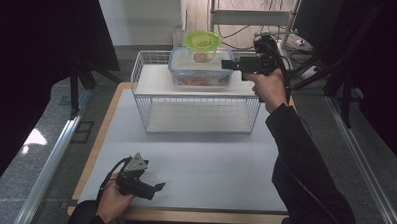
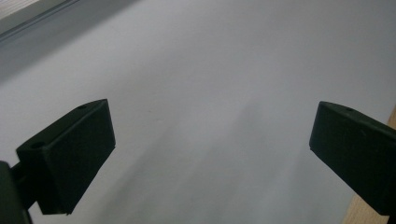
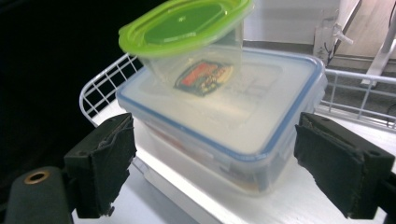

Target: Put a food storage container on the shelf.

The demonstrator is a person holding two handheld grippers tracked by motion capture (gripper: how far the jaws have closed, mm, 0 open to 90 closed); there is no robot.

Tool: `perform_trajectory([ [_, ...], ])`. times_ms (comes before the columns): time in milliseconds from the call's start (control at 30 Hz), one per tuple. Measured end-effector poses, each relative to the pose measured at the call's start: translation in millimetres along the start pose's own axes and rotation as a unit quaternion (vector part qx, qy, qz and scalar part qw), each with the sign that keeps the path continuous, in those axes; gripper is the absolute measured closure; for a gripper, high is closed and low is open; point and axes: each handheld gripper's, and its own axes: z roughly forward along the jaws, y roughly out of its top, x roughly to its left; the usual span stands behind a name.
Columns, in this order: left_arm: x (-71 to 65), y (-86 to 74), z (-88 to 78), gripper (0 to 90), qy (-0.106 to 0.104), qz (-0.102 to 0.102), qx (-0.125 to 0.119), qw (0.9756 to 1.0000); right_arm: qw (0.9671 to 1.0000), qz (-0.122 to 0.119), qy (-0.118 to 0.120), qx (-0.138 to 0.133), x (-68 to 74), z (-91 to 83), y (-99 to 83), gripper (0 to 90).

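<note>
A clear rectangular box with a blue-rimmed lid (image 1: 200, 74) (image 3: 261, 116) sits on the top shelf of a white wire rack (image 1: 144, 72) (image 3: 100, 86). A smaller clear tub with a green lid (image 1: 202, 40) (image 3: 187, 25) stands on that box. My right gripper (image 1: 227, 64) (image 3: 215, 158) is held level at the box's right end, open. The box's near corner lies ahead between the jaws, and the pads are clear of it. My left gripper (image 1: 156, 186) (image 2: 210, 154) rests low at the table's front left, open, with bare tabletop between its jaws.
The grey tabletop (image 1: 199, 162) has a wooden border (image 1: 98, 143). The rack's lower shelf (image 1: 199, 117) holds nothing. Metal frame rails (image 1: 49, 162) run along both sides. Cables and a stand (image 1: 249, 23) lie behind the rack, and dark curtains hang at both sides.
</note>
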Motion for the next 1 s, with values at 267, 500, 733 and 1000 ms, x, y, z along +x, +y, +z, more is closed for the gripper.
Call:
perform_trajectory([
  [267,0.0,0.1,0.2,0.2,-0.001,-0.002,0.000,1.0000,0.9999,-0.013,0.002,0.006,4.0,-6.3,-14.5,11.0],
  [500,0.0,0.2,-0.2,0.0,0.000,-0.003,-0.005,1.0000,0.9989,-0.045,-0.001,0.012,16.5,-10.5,-29.4,8.9],
  [733,-0.7,0.0,0.6,0.1,0.000,0.001,-0.002,1.0000,0.9973,-0.071,-0.008,0.018,24.2,-12.5,-41.6,7.7],
  [1000,-0.9,0.0,0.7,0.1,0.000,0.002,-0.002,1.0000,0.9952,-0.094,-0.014,0.022,27.0,-14.6,-55.5,5.7],
])
